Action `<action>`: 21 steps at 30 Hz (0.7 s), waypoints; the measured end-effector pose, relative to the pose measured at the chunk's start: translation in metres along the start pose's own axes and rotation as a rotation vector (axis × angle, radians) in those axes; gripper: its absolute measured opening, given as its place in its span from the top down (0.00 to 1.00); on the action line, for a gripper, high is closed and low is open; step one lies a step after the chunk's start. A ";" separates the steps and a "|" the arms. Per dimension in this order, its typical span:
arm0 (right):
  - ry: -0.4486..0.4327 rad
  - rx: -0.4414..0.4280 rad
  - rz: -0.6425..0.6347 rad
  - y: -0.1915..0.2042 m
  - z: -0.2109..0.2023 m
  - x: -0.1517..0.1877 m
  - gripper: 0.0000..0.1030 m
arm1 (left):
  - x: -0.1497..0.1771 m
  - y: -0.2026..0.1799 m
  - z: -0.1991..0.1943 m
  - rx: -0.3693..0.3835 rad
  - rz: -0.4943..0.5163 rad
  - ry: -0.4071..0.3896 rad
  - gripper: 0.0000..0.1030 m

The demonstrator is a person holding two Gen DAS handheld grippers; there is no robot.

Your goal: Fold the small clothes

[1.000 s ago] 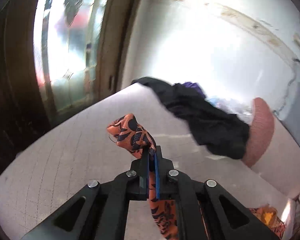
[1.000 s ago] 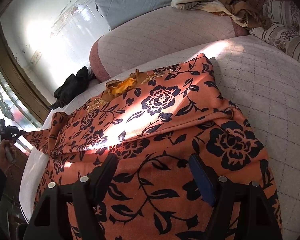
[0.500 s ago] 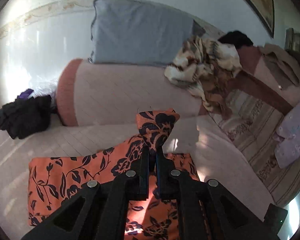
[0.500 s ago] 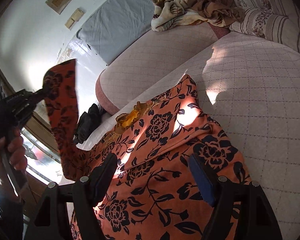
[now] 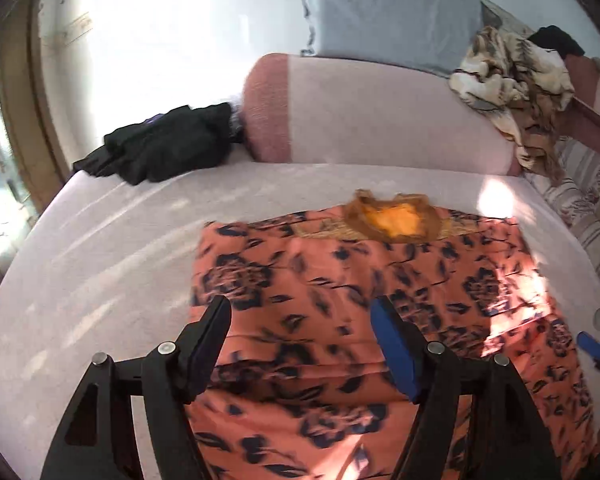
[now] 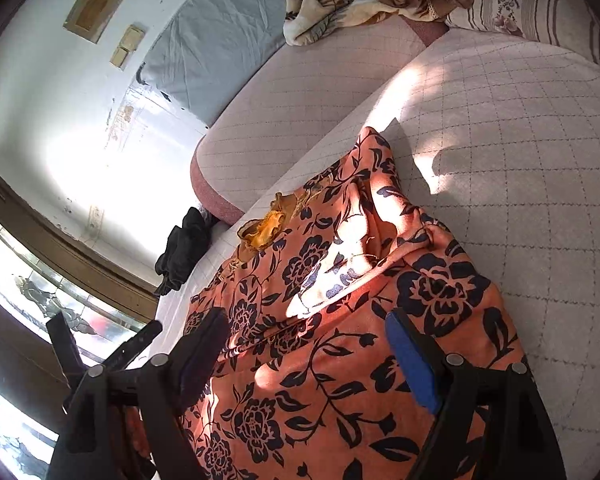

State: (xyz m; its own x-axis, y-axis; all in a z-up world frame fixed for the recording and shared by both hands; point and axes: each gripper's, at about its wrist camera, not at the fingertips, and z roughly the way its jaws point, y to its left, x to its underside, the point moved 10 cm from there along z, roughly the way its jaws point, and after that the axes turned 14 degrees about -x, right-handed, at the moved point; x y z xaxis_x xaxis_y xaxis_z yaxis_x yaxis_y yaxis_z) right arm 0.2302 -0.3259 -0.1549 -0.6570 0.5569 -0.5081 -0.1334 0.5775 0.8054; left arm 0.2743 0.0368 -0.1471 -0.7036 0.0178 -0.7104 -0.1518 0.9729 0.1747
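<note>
An orange garment with dark flowers (image 5: 380, 280) lies spread on the pale quilted bed (image 5: 120, 260), its yellow-lined neck opening (image 5: 396, 222) towards the bolster. My left gripper (image 5: 300, 308) hovers over the garment's near left part. Its jaws are opening, and the cloth lies beneath them, not gripped. In the right wrist view the same garment (image 6: 340, 360) is creased and folded over itself. My right gripper (image 6: 306, 320) hangs above its near end with its jaws opening, and no cloth is pinched. A blue pad of the right gripper (image 5: 592, 344) shows at the garment's right edge.
A black heap of clothes (image 5: 160, 152) lies at the bed's far left by a pink bolster (image 5: 380, 116). A grey pillow (image 5: 388, 12) leans on the wall. A crumpled patterned blanket (image 5: 512, 80) lies at the far right. A window (image 6: 40, 304) is on the left.
My left gripper carried a flap of the orange garment from the left across onto the rest, then let go and opened. The right gripper stayed over the garment and rolled slightly.
</note>
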 end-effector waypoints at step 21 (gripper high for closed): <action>0.312 0.538 -0.583 0.010 0.119 -0.075 0.93 | 0.037 0.051 0.072 0.087 -0.211 0.145 0.29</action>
State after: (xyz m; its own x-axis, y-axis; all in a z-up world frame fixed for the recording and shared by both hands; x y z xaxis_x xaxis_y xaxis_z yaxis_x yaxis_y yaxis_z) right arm 0.3659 -0.2907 -0.1447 -0.7778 -0.0622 -0.6255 -0.1951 0.9698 0.1461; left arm 0.2908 0.1034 -0.2141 -0.7556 -0.2149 -0.6188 -0.2501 0.9677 -0.0308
